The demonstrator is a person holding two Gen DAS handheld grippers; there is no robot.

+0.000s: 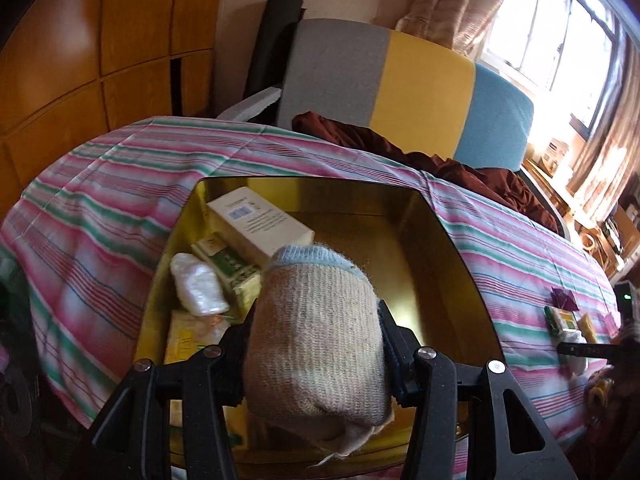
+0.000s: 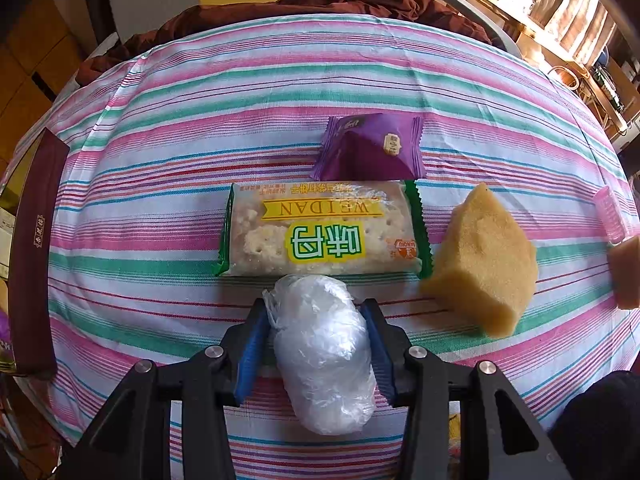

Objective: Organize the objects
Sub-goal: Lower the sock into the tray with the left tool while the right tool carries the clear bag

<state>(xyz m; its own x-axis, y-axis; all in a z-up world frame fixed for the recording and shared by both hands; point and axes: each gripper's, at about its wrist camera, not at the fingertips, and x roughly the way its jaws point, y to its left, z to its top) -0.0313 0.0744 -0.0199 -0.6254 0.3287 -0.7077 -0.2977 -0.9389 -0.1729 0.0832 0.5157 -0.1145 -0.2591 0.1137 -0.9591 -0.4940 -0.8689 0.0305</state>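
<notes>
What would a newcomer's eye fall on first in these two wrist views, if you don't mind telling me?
Probably the rolled knitted sock clamped in the left gripper, held over the gold-lined tin that already holds boxes and packets. In the right view, the right gripper grips a clear plastic-wrapped bundle on the striped cloth, just before the WEIDAN cracker packet.

Our left gripper (image 1: 316, 344) is matte black plastic, its angular linkage arms pinned with round silver screw heads, and the fingers (image 1: 390, 344) carry dark ribbed pads. Our right gripper (image 2: 318, 344) has the same black frame and silver screws, with ribbed blue pads (image 2: 250, 354) lining its fingers.
</notes>
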